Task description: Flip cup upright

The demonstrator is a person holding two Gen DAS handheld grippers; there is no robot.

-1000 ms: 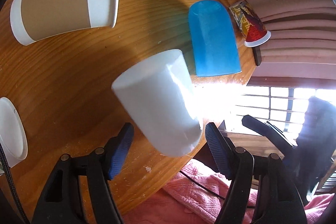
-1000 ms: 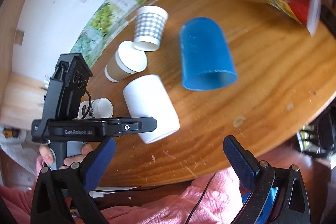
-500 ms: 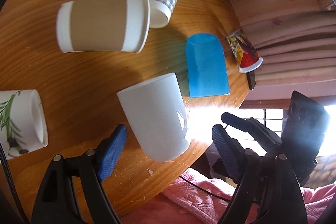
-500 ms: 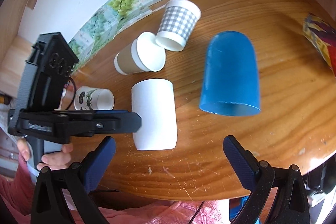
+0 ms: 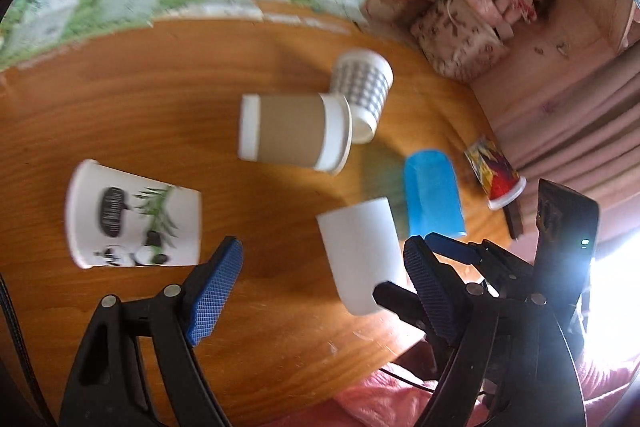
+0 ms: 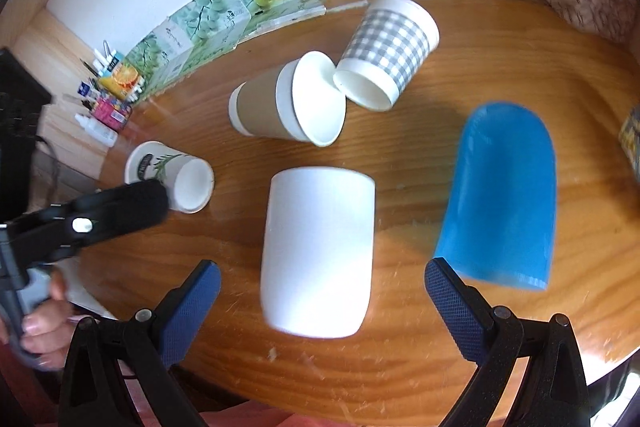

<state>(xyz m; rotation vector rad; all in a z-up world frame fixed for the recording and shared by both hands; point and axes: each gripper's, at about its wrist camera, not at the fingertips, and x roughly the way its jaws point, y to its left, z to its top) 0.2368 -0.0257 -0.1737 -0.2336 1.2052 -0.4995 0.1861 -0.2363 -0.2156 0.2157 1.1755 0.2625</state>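
A plain white cup (image 6: 318,251) lies on its side on the round wooden table (image 6: 400,367), its mouth toward me; it also shows in the left wrist view (image 5: 360,251). My right gripper (image 6: 320,311) is open, its blue pads (image 6: 192,311) on either side of the cup's near end, apart from it. My left gripper (image 5: 320,291) is open and empty, to the left of the white cup. It also shows in the right wrist view (image 6: 108,211) at the left.
Other cups lie on their sides: blue plastic (image 6: 504,195), brown sleeved (image 6: 288,107), grey checked (image 6: 388,51), leaf-printed (image 6: 172,175), and red patterned (image 5: 496,175) near the right edge. A patterned bag (image 5: 460,31) stands at the back. The table's front edge is close.
My left gripper has pulled back and swung left, away from the white cup. My right gripper has moved in so that its pads flank the white cup.
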